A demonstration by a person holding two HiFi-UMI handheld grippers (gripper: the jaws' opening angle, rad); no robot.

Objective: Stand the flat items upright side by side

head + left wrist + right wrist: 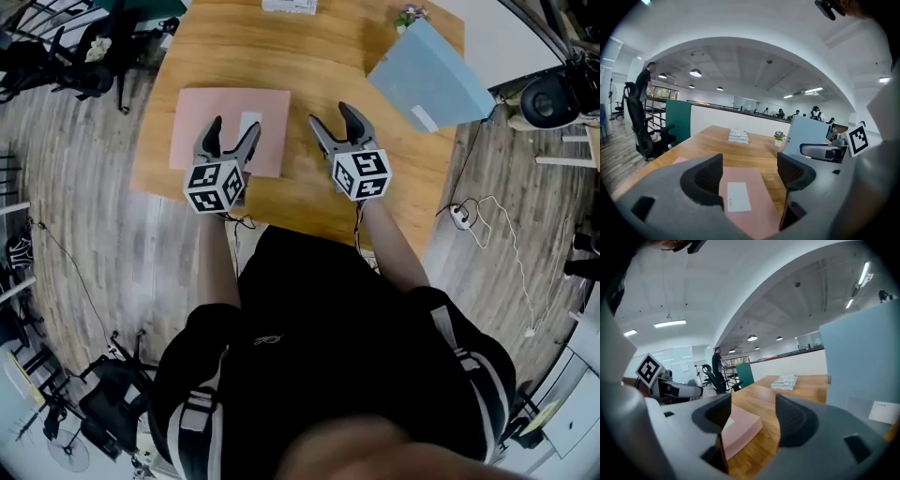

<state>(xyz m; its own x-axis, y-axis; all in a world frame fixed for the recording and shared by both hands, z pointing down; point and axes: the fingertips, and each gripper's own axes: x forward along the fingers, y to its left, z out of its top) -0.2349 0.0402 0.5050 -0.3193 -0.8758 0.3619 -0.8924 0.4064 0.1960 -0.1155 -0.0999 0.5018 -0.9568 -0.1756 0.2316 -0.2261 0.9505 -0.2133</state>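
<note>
Left gripper [234, 127] over pink folder [197, 122], right gripper [330, 114] beside it, both wide, empty. Risk: flat folder skids under pinch.

Grey plank floor [84, 244], office chair [635, 117] (black), seemingly open-plan.

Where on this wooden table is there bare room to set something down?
Bare tabletop runs between the pink folder and the blue folder, up to the white stack. The far right corner, with the plant, is crowded.

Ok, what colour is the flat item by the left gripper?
The flat item is pink with a white label; best in head view.
</note>
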